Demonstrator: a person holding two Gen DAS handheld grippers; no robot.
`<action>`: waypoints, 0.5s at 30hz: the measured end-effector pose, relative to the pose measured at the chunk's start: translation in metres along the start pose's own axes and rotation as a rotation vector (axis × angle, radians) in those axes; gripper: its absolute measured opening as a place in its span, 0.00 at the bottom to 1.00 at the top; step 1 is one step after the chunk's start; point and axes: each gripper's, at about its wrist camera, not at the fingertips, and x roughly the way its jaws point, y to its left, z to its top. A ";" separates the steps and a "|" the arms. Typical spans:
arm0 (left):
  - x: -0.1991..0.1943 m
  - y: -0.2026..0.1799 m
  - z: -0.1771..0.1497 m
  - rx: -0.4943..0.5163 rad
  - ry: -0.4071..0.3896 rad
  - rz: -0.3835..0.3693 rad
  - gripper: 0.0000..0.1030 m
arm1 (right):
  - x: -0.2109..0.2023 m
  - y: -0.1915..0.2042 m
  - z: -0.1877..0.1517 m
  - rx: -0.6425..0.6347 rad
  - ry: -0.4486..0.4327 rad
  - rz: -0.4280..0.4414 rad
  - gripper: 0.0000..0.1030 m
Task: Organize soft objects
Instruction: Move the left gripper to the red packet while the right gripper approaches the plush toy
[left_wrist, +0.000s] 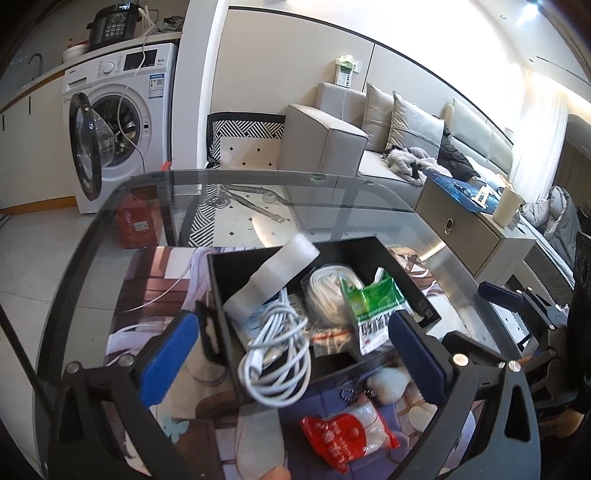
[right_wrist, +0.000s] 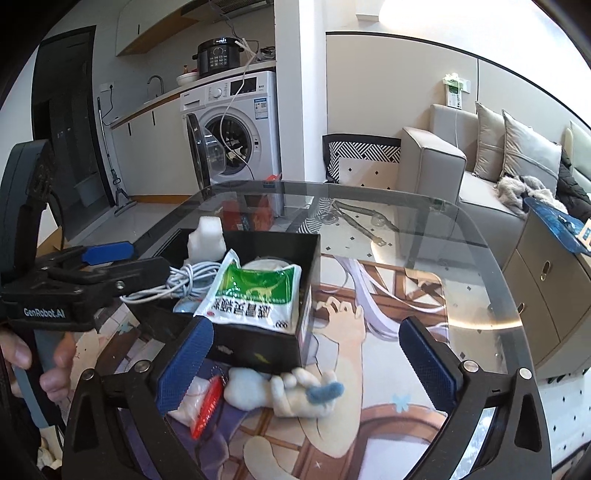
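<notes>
A black open box (left_wrist: 255, 258) (right_wrist: 258, 350) sits on a printed mat on the glass table. It holds a white coiled cable (left_wrist: 277, 354) (right_wrist: 188, 277), a green-and-white packet (left_wrist: 373, 306) (right_wrist: 255, 295), a bagged white cord (left_wrist: 328, 291) and a white foam piece (left_wrist: 273, 273) (right_wrist: 207, 236). In front of the box lie a red-and-white packet (left_wrist: 343, 435) (right_wrist: 203, 402) and a white plush toy (right_wrist: 295, 391) (left_wrist: 391, 380). My left gripper (left_wrist: 291, 350) is open and empty over the box's near edge; it also shows at the left of the right wrist view (right_wrist: 110, 258). My right gripper (right_wrist: 303, 365) is open and empty above the plush toy.
The glass table (right_wrist: 461, 236) has a rounded edge. Beyond it stand a washing machine (left_wrist: 122, 122) with its door open, a grey sofa (right_wrist: 480, 177) with cushions, and a grey cabinet (left_wrist: 469, 229) at the right. A red box (left_wrist: 136, 221) sits on the floor under the table.
</notes>
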 end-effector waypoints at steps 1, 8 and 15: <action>-0.002 0.000 -0.003 0.003 0.000 0.006 1.00 | -0.001 -0.002 -0.003 0.003 0.003 -0.001 0.99; -0.011 0.004 -0.025 0.004 0.009 0.034 1.00 | 0.001 -0.001 -0.020 -0.001 0.029 -0.004 0.99; -0.012 0.004 -0.044 0.016 0.027 0.051 1.00 | 0.014 0.001 -0.036 -0.001 0.076 0.009 0.99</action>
